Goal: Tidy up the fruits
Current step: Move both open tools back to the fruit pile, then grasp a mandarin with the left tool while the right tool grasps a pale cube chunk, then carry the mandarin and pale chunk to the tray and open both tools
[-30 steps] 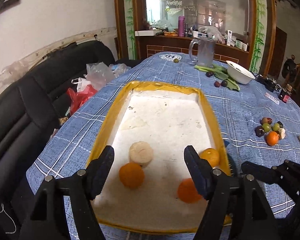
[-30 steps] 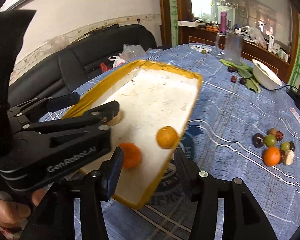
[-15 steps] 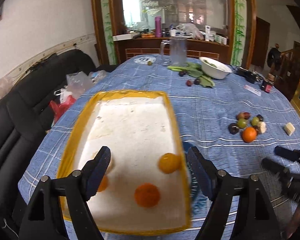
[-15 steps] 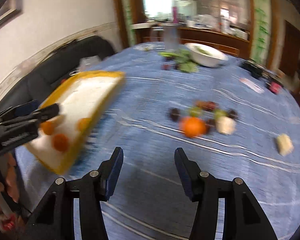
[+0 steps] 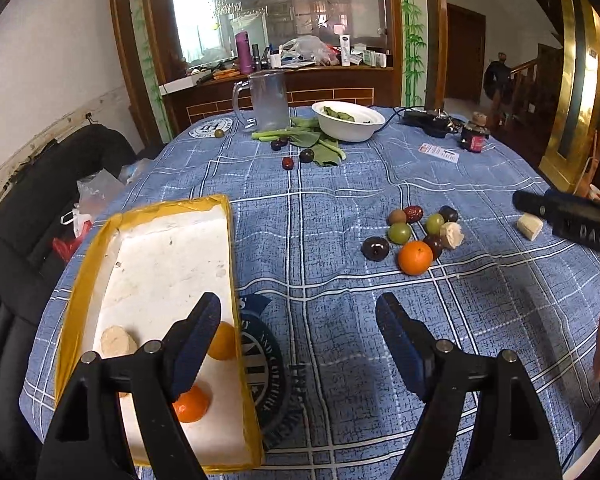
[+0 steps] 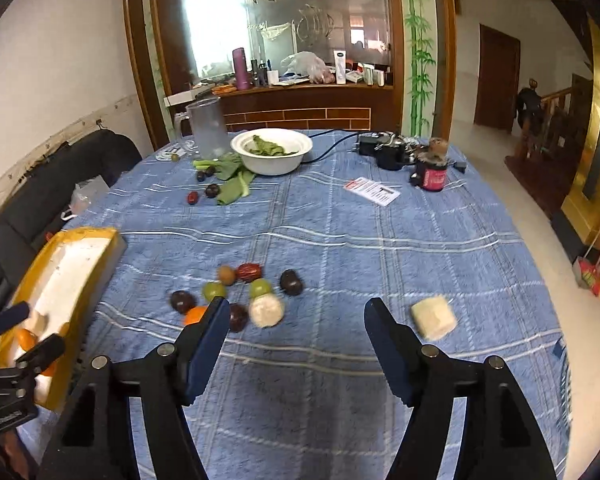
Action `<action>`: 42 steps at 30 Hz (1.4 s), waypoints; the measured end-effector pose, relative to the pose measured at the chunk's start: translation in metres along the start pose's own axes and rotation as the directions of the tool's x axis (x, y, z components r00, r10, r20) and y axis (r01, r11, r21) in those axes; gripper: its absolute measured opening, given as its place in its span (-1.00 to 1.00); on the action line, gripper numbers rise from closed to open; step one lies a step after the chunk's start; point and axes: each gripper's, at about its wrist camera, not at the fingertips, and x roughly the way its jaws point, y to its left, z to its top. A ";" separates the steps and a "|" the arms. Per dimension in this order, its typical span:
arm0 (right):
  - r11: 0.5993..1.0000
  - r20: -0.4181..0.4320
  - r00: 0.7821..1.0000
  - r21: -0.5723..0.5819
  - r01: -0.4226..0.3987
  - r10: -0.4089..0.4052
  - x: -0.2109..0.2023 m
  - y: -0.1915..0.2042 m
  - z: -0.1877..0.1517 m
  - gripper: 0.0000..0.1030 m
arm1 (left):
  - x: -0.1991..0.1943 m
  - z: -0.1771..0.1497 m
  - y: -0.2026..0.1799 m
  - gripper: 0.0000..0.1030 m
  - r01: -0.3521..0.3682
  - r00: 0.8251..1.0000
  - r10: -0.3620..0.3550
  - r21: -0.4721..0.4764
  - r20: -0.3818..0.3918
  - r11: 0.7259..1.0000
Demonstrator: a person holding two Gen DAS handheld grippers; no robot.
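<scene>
- A broad stretch of bare blue tabletop [image 6: 320, 380] lies near, in front of the right gripper [image 6: 296, 326]; its jaws, which have just been opening, stand wide with nothing between them.
- Just beyond, the fruit cluster [image 6: 240, 296] crowds the middle, with a pale block [image 6: 434, 316] apart to its right; a clear lane runs between them.
- The yellow-rimmed tray [image 5: 228, 248] blocks the near left; the left gripper [image 5: 298, 336] hangs over its right edge.
- Between cluster and far end the cloth is open.
- At the far end a white bowl [image 6: 272, 156], a clear jug [image 6: 208, 128], greens [image 6: 232, 184] and a dark jar [image 6: 432, 172] stand close together.
</scene>
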 end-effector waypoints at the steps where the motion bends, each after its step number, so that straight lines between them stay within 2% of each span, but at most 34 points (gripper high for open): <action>1: 1.000 0.004 1.000 0.013 0.013 -0.013 0.004 -0.008 0.004 0.43 | 0.001 0.000 0.000 0.54 0.005 1.000 -0.005 -0.001 -0.006 1.000; 4: 0.989 -0.009 0.997 0.128 0.071 -0.070 0.016 -0.049 0.021 0.43 | 0.008 0.002 -0.003 0.55 0.007 1.000 -0.007 -0.007 -0.021 1.000; 6: 0.977 -0.023 0.999 0.211 0.041 -0.037 0.031 -0.076 0.033 0.43 | 0.014 0.005 -0.008 0.55 0.023 0.999 -0.023 -0.013 -0.038 1.000; 10: 0.952 -0.026 1.000 0.306 0.009 -0.001 0.050 -0.107 0.030 0.41 | 0.018 0.009 -0.020 0.55 0.087 0.995 -0.087 -0.007 -0.049 0.996; 12: 0.942 -0.041 0.999 0.336 0.000 0.014 0.058 -0.116 0.020 0.28 | 0.022 0.011 -0.026 0.55 0.103 0.994 -0.103 0.001 -0.048 0.995; 13: 0.941 -0.079 0.996 0.340 0.002 0.027 0.065 -0.119 0.016 0.17 | 0.025 0.012 -0.030 0.54 0.108 0.993 -0.108 0.005 -0.050 0.994; 15: 0.943 -0.119 0.993 0.332 0.024 0.017 0.071 -0.123 0.012 0.11 | 0.037 0.016 -0.039 0.53 0.123 0.990 -0.122 0.011 -0.065 0.992; 17: 0.949 -0.146 0.989 0.312 0.050 -0.004 0.073 -0.122 0.010 0.11 | 0.048 0.019 -0.051 0.31 0.155 0.985 -0.153 0.025 -0.073 0.988; 19: 0.955 -0.163 0.987 0.292 0.052 -0.003 0.076 -0.121 0.008 0.11 | 0.063 0.022 -0.070 -0.16 0.168 0.983 -0.161 0.069 -0.091 0.983; 24: 0.962 -0.213 0.977 0.265 0.059 -0.002 0.083 -0.121 0.003 0.11 | 0.094 0.028 -0.097 -0.18 0.183 0.979 -0.168 0.138 -0.112 0.973; 31: 0.960 -0.254 0.967 0.278 0.042 0.031 0.088 -0.128 0.001 0.11 | 0.119 0.030 -0.109 -0.19 0.200 0.977 -0.182 0.184 -0.114 0.962; 35: 0.960 -0.296 0.953 0.280 0.019 0.067 0.096 -0.125 -0.003 0.11 | 0.115 0.030 -0.106 -0.34 0.182 0.981 -0.166 0.177 -0.105 0.967; 37: 0.965 -0.313 0.948 0.260 0.033 0.052 0.098 -0.121 -0.005 0.10 | 0.114 0.029 -0.102 -0.34 0.194 0.977 -0.177 0.156 -0.116 0.969; 42: 0.978 -0.329 0.944 0.185 0.097 -0.031 0.101 -0.110 -0.006 -0.07 | 0.115 0.028 -0.097 -0.33 0.203 0.974 -0.188 0.123 -0.123 0.971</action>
